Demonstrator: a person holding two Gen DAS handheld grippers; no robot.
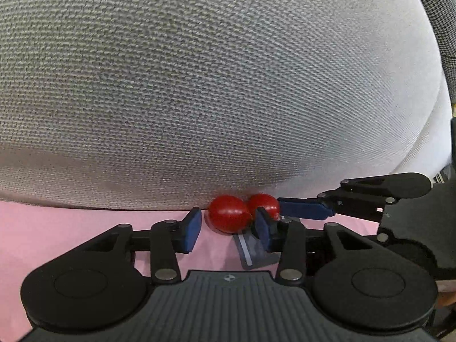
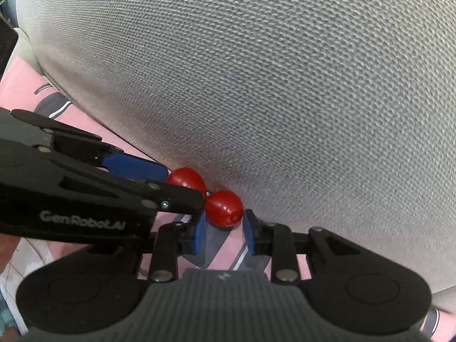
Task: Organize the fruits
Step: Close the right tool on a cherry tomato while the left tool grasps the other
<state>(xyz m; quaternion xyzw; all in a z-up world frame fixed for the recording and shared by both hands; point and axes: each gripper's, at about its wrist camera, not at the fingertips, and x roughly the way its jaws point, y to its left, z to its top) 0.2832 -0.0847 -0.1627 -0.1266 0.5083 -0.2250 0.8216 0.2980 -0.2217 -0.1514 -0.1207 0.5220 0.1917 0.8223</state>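
Observation:
Two red cherry tomatoes lie side by side on a pink cloth (image 1: 57, 228), against the foot of a grey cushion. In the left wrist view, one tomato (image 1: 228, 213) sits between the fingertips of my left gripper (image 1: 228, 220), and a thin gap shows beside the left pad, so this gripper is open. The other tomato (image 1: 265, 203) is just to its right, with a blue finger (image 1: 305, 208) of the right gripper beside it. In the right wrist view, my right gripper (image 2: 225, 216) is shut on that second tomato (image 2: 223, 208), both pads touching it. The first tomato (image 2: 186, 181) shows beyond the left gripper's blue finger (image 2: 134, 165).
A large grey woven cushion (image 1: 199, 85) fills the space right behind the tomatoes. The pink cloth has a grey and white stripe pattern (image 2: 225, 245). The two grippers crowd each other, with fingers nearly crossing between the tomatoes. A dark object (image 2: 5, 45) sits at the far left.

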